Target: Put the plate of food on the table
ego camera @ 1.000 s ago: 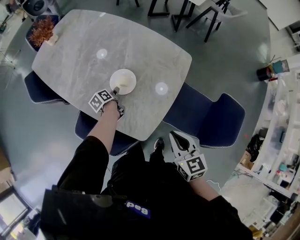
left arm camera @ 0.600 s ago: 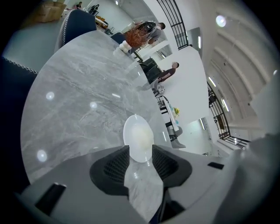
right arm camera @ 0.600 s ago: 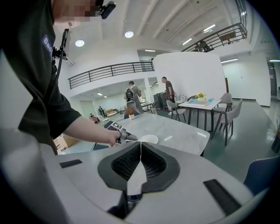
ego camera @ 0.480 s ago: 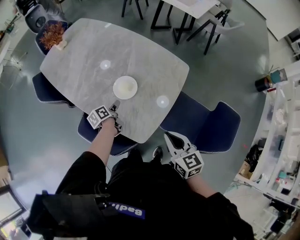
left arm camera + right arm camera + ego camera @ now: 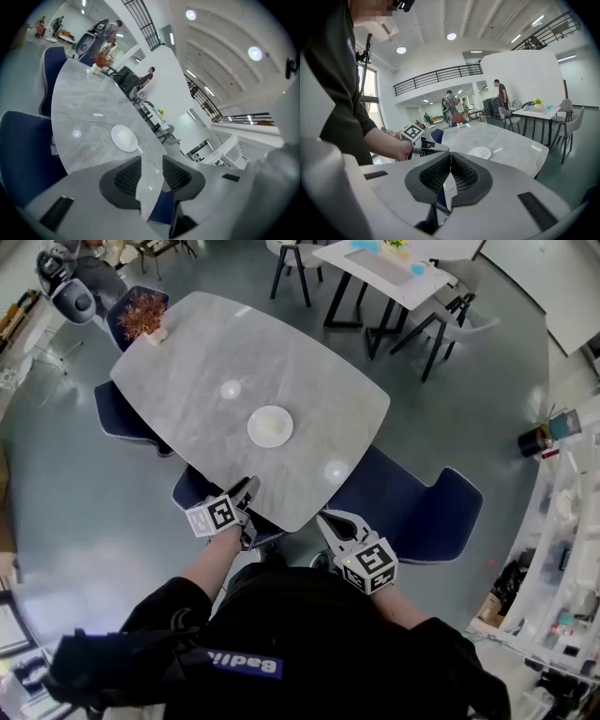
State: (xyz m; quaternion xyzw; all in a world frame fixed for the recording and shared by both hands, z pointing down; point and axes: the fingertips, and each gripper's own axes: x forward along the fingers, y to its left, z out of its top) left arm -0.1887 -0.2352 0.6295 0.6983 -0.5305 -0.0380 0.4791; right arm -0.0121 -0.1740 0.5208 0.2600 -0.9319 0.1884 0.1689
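A white plate (image 5: 270, 426) with pale food rests alone in the middle of the grey marble table (image 5: 187, 371). It also shows in the left gripper view as the plate (image 5: 124, 138) and in the right gripper view as the plate (image 5: 480, 152). My left gripper (image 5: 247, 491) hangs at the table's near edge, well short of the plate. Its jaws stand slightly apart, open, with nothing between them (image 5: 151, 172). My right gripper (image 5: 327, 518) is held low beside the table's near corner, shut and empty (image 5: 450, 159).
Dark blue chairs (image 5: 422, 502) ring the table. A potted dry plant (image 5: 142, 315) stands at its far left end. A white table (image 5: 394, 268) with chairs is farther back, and shelving (image 5: 562, 549) lines the right side. People stand in the distance (image 5: 500, 96).
My left gripper has drawn back from the plate's rim to the table's near edge, leaving the plate on the table. The right gripper has shifted slightly left.
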